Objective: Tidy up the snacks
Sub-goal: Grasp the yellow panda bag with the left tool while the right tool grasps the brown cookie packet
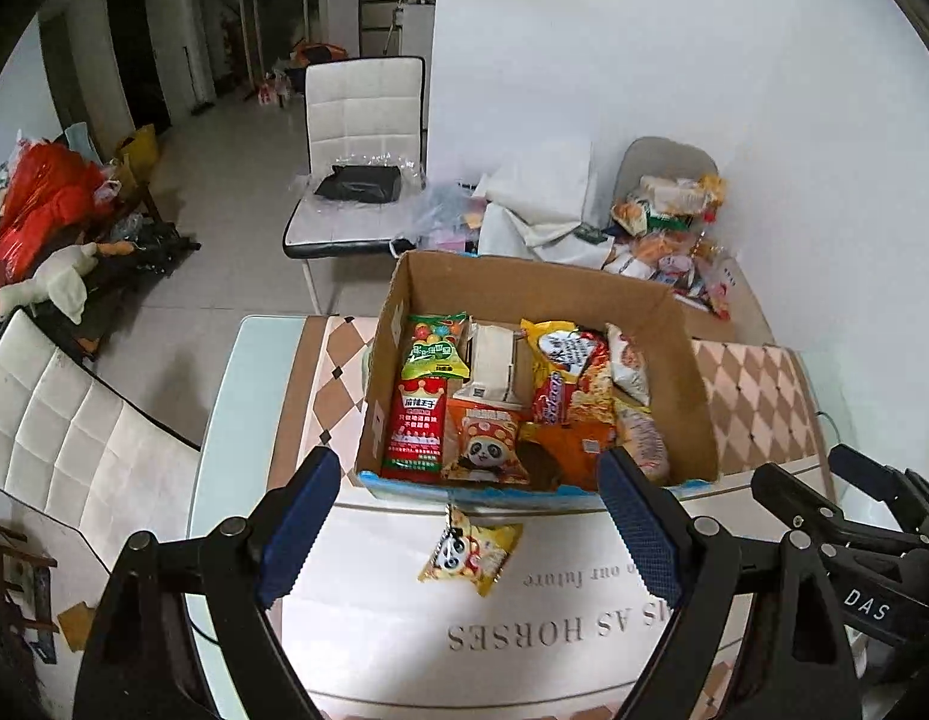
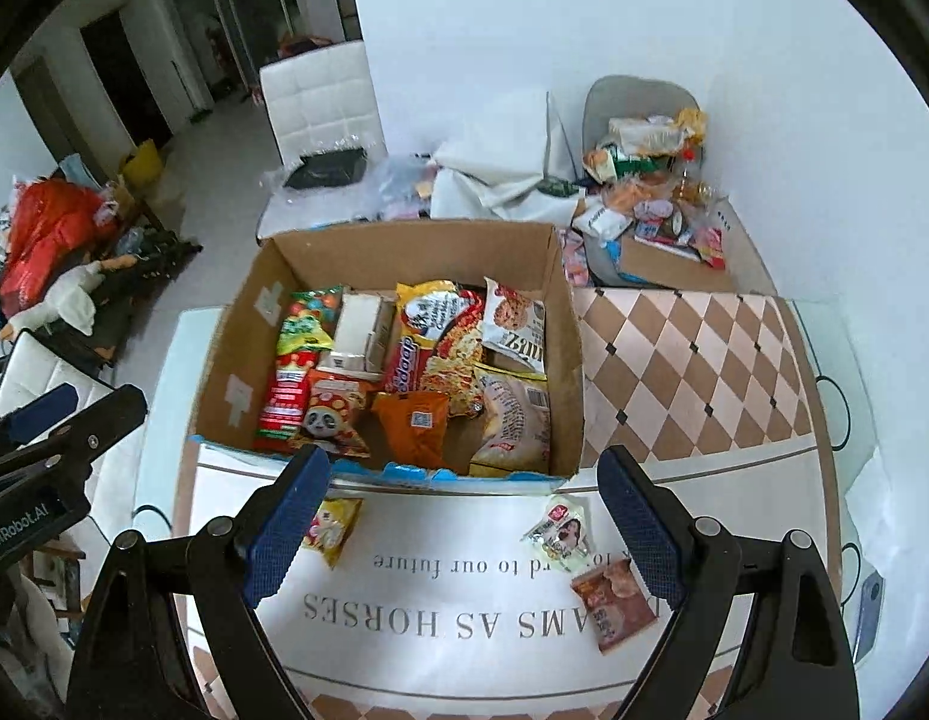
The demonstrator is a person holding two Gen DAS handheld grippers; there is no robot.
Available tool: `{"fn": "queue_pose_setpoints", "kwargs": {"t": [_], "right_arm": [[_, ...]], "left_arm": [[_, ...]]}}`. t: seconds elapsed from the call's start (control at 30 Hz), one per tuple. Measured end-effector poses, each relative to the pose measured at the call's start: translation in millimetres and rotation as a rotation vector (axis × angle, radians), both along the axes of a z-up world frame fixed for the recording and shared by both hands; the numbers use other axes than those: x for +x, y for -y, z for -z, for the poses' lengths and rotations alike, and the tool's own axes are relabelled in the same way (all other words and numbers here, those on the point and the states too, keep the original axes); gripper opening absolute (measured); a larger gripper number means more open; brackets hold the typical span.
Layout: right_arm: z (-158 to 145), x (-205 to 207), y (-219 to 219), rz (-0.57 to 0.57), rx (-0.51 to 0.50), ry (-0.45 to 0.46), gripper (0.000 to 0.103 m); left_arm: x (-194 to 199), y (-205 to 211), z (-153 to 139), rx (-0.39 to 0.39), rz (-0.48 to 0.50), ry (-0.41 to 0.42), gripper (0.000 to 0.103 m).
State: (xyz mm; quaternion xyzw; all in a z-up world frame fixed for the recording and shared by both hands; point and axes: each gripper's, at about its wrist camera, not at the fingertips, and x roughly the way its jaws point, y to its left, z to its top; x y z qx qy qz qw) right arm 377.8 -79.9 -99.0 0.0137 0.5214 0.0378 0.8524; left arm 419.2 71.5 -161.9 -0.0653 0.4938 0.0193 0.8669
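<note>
The cardboard box (image 2: 398,252) sat on the table (image 2: 692,360), packed with snacks; a yellow packet (image 1: 470,552), a white packet (image 2: 559,527) and a brown packet (image 2: 611,603) lay just before it. The left gripper (image 1: 473,525) and right gripper (image 2: 464,519) hung above, jaws wide, holding nothing

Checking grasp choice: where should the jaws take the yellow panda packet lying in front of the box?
Probably across the yellow panda packet's two long edges at mid-body, from above. It lies flat on the mat, clear of the cardboard box, so only its puffed middle offers thickness.
</note>
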Motion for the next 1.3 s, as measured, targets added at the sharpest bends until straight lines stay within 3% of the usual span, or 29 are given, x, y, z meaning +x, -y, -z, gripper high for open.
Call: {"fn": "queue_pose_setpoints", "kwargs": {"t": [0.2, 0.37, 0.5, 0.63, 0.97, 1.13, 1.23, 1.3], "right_arm": [[-25, -29, 4, -0.017, 0.045, 0.017, 0.093], [-11, -42, 28, 0.03, 0.068, -0.041, 0.093], [28, -43, 67, 0.112, 0.079, -0.154, 0.093], [89, -41, 107, 0.182, 0.089, -0.307, 0.093], [239, -34, 146, 0.192, -0.014, -0.61, 0.093], [274, -26, 142, 0.143, -0.13, -0.658, 0.093], [278, -29, 143, 0.176, -0.124, -0.668, 0.085], [278, -31, 141, 0.199, -0.107, -0.682, 0.07]], "left_arm": [[-27, 9, -12, -0.009, -0.003, 0.007, 0.087], [-41, 14, 15, -0.02, -0.02, -0.073, 0.088], [-43, 13, 59, -0.044, -0.029, -0.192, 0.088], [-42, 18, 101, -0.052, -0.026, -0.295, 0.088], [-21, 32, 182, 0.006, 0.039, -0.446, 0.088], [0, 32, 204, 0.007, 0.082, -0.501, 0.088], [9, 27, 212, -0.023, 0.082, -0.528, 0.088], [14, 23, 217, -0.04, 0.083, -0.544, 0.088]]}}
